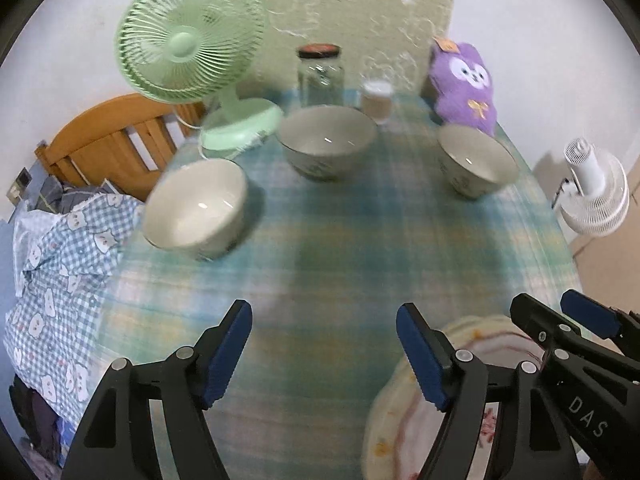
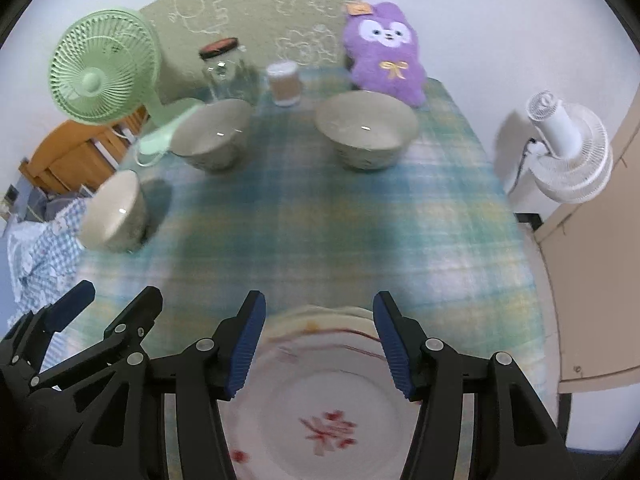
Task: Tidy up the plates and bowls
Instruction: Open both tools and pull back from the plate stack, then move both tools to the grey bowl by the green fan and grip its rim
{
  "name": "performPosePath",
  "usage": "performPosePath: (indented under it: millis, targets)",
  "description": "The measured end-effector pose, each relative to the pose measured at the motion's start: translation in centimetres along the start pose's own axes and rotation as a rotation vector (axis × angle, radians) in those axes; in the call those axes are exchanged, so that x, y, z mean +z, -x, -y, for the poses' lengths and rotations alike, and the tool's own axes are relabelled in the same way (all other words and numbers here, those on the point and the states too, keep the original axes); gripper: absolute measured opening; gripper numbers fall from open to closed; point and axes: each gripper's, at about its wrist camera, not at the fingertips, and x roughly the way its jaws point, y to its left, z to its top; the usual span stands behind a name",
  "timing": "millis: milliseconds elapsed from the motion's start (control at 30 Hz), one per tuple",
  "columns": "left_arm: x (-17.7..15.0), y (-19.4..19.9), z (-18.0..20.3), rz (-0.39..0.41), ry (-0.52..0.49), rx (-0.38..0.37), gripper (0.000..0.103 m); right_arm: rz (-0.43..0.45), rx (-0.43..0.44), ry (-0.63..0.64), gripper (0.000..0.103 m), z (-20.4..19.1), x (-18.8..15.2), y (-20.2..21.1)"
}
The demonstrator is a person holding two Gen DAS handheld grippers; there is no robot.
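Plaid tabletop: three bowls far, unstacked; plate stack, looks like several, near. Left tool and right tool both released, empty.

A surface under a blue-green plaid cloth carries three cream ceramic bowls, at nine, eleven and one o'clock. Behind them stand a mint-green desk fan, a clear glass jar with a red lid, a small cup and a purple plush toy. A stack of floral plates lies at six o'clock.
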Motion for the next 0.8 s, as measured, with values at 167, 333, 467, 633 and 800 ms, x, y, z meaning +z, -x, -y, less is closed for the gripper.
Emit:
performPosePath:
  millis: [167, 333, 467, 633, 800]
  targets:
    - [1.7, -0.1, -4.0, 0.034, -0.022, 0.003, 0.076, 0.02, 0.0, -0.036, 0.06, -4.4, 1.3, 0.0]
    - [3.4, -1.0, -8.4, 0.045, -0.021, 0.002, 0.075, 0.046, 0.0, -0.04, 0.06, -9.0, 2.7, -0.9]
    - [4.4, -2.3, -11.1, 0.045, -0.015, 0.004, 0.071, 0.06, 0.002, -0.045, 0.06, -12.0, 4.0, -2.0]
    - [5.0, -4.1, -13.5, 0.041, -0.005, 0.015, 0.067, 0.057, 0.008, -0.046, 0.06, -15.1, 5.3, -4.3]
    - [5.8, -6.6, -15.7, 0.032, -0.008, 0.025, 0.06, 0.05, -0.003, -0.022, 0.06, -17.4, 6.3, -6.9]
